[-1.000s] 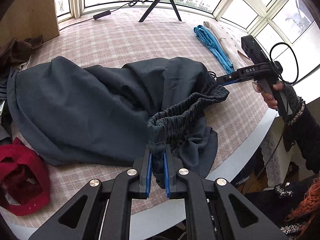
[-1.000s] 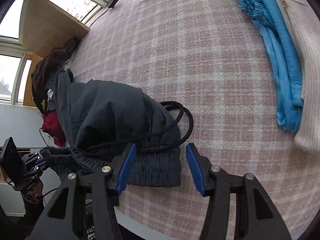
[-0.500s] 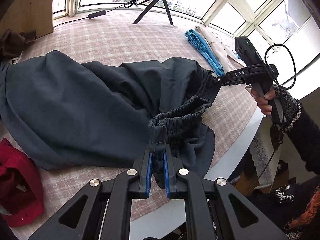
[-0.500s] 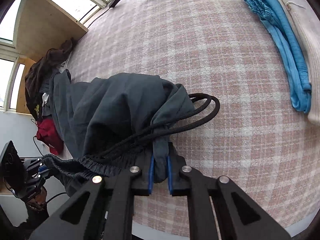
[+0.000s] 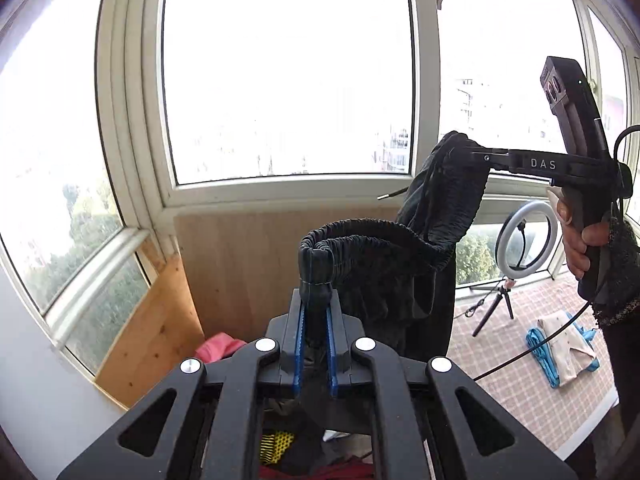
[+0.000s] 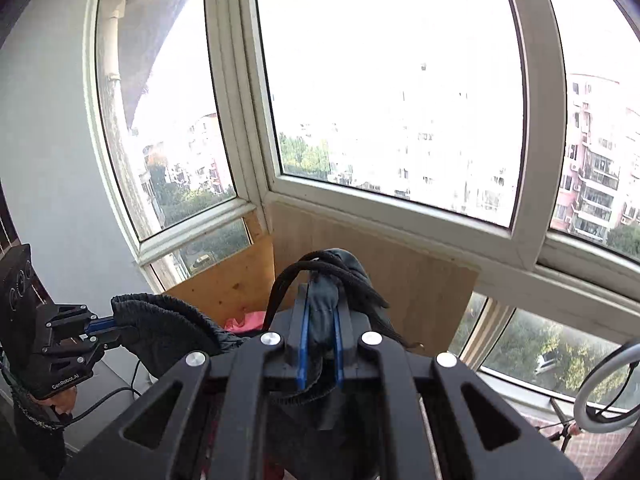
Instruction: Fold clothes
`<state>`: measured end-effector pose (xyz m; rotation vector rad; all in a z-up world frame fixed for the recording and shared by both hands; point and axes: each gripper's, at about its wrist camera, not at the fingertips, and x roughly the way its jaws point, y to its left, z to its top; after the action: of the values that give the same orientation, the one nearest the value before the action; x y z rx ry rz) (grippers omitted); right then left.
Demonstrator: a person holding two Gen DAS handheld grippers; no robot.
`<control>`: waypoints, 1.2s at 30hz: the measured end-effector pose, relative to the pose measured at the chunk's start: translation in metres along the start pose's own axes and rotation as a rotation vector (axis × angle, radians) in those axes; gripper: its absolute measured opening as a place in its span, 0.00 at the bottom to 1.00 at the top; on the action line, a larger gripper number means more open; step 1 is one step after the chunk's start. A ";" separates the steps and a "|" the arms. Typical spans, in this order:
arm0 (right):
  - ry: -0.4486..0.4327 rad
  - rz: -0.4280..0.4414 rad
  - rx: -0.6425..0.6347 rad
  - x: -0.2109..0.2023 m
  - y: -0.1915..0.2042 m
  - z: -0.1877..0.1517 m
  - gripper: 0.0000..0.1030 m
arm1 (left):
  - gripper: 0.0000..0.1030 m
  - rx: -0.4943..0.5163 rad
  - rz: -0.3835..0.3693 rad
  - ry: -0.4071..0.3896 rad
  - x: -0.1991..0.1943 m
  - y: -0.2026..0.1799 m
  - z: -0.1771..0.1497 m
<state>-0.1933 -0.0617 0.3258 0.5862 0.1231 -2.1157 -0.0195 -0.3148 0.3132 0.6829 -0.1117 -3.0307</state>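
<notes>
Dark grey trousers [image 5: 404, 264] with an elastic waistband hang in the air, lifted clear of the table. My left gripper [image 5: 316, 320] is shut on one end of the waistband. My right gripper [image 6: 320, 320] is shut on the other end, with the black drawstring [image 6: 296, 276] looped over it. The right gripper also shows in the left wrist view [image 5: 476, 158], up and to the right. The left gripper shows in the right wrist view [image 6: 116, 326], low at the left. The trouser legs hang down out of sight.
The checked table [image 5: 532, 380] lies low at the right with a folded blue garment [image 5: 538, 350] and a cream one [image 5: 568, 344]. A ring light on a tripod [image 5: 520, 240] stands at its far edge. Wooden panels and windows fill the background; a clothes heap [image 5: 276, 444] lies below.
Both grippers have risen sharply, lifting the trousers off the table by the waistband. The right gripper closed on the waistband a second ago and has stayed shut since.
</notes>
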 end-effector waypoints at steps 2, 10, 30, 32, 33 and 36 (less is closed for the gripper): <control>-0.127 0.021 -0.057 -0.052 0.031 0.056 0.09 | 0.08 0.029 0.094 -0.057 -0.058 0.005 0.036; -0.108 0.007 -0.133 -0.136 0.007 0.061 0.09 | 0.08 0.206 -0.032 0.056 -0.110 -0.115 -0.026; 0.830 -0.425 0.165 -0.117 -0.332 -0.501 0.09 | 0.08 0.501 -1.029 0.805 0.065 -0.638 -0.435; 0.834 -0.442 0.199 -0.130 -0.340 -0.516 0.09 | 0.08 0.543 -1.049 0.792 0.057 -0.659 -0.440; 0.838 -0.458 0.210 -0.137 -0.346 -0.520 0.09 | 0.08 0.551 -1.063 0.787 0.054 -0.667 -0.440; 0.856 -0.517 0.221 -0.158 -0.360 -0.530 0.09 | 0.08 0.552 -1.109 0.771 0.052 -0.691 -0.437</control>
<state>-0.2152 0.4267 -0.1170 1.7170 0.5713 -2.2202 0.1101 0.3438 -0.1561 2.6390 -0.7760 -3.2332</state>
